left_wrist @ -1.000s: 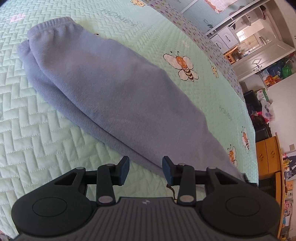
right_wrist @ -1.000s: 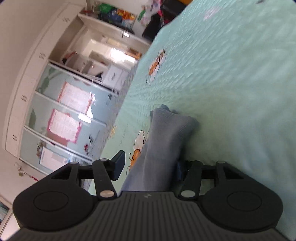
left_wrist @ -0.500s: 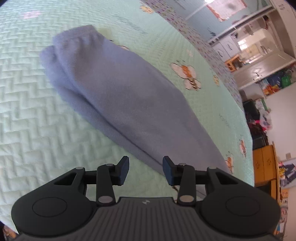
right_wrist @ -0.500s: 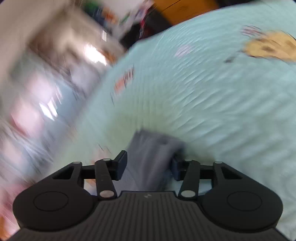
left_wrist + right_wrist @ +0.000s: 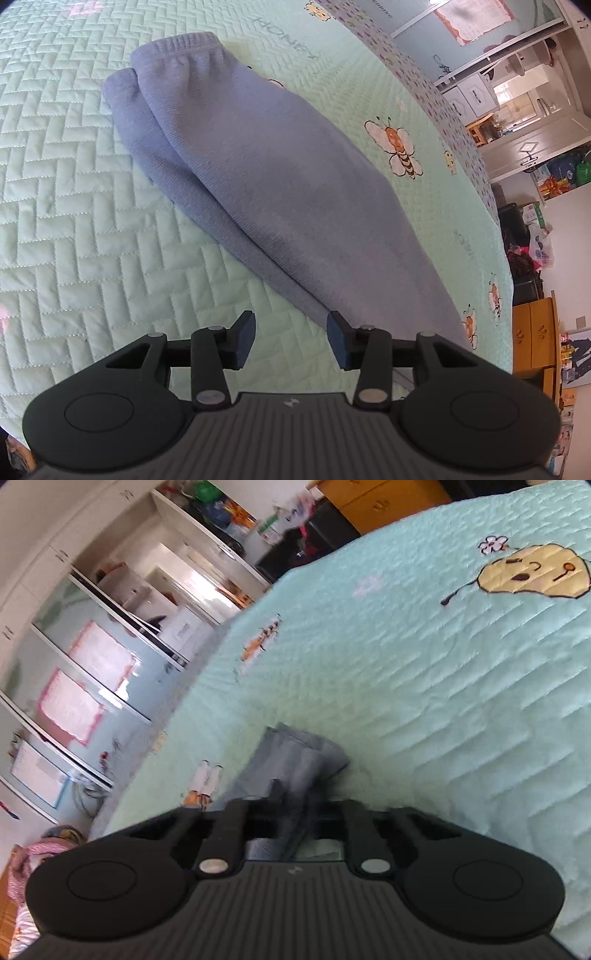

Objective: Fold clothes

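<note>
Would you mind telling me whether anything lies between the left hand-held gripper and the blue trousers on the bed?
Nothing visible does. The left hand-held gripper hangs with jaws apart and empty just short of the blue trousers, with only bare green quilt between them.

My left gripper point(image 5: 291, 339) is a matte black plastic tool with a ribbed grey-black top plate that carries a small pale logo. On each side I see a round black housing with a shallow circular recess. Two black link arms go forward, each with silver round screws at its joints. Its fingers point(image 5: 245, 339) end in dark blue flat pads. My right gripper point(image 5: 295, 808) has the same black body, ribbed plate, logo and silver screws.
</note>
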Tool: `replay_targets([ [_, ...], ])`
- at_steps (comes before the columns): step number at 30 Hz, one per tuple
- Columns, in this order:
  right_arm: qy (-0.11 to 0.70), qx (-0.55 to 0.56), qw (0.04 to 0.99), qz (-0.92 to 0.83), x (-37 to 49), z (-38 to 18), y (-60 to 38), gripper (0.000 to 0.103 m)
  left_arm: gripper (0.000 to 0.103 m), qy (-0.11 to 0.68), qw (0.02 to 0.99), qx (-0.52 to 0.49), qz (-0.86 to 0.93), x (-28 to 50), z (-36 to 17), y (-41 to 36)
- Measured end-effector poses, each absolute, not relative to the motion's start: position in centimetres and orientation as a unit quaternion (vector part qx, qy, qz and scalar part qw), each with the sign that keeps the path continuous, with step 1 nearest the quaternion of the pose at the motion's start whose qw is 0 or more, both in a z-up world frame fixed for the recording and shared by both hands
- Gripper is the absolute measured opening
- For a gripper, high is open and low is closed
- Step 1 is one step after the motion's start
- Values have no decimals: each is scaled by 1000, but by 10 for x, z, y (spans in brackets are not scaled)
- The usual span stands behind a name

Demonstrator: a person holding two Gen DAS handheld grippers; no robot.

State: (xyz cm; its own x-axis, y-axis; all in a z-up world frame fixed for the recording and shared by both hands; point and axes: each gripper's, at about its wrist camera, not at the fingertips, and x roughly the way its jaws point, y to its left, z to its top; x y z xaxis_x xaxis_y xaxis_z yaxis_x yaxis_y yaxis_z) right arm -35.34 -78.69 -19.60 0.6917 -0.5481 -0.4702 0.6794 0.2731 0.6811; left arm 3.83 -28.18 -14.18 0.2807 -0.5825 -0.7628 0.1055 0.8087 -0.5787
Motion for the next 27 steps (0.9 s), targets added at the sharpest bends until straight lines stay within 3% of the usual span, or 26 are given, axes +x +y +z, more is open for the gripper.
replay_targets([
  [12, 24, 404, 836, -371, -343, -152, -795, 7, 46, 567, 766, -210, -220, 33, -151, -283],
  [14, 77, 425, 814, -388, -338, -169, -807, 13, 46, 568, 764, -213, -219, 32, -153, -282],
  [16, 107, 450, 792, -399, -344, -189, -813, 11, 46, 572, 762, -211, -218, 31, -155, -282],
  [20, 54, 439, 783, -437, -375, -183, -790, 25, 46, 576, 761, -210, -213, 30, -159, -276],
  [24, 41, 390, 842, -372, -360, -158, -778, 30, 46, 574, 760, -212, -218, 27, -157, -276],
  [26, 76, 355, 871, -331, -335, -148, -781, 58, 47, 572, 760, -212, -223, 25, -155, -276],
  [27, 105, 338, 881, -314, -320, -147, -784, 60, 47, 571, 761, -212, -225, 24, -154, -276],
])
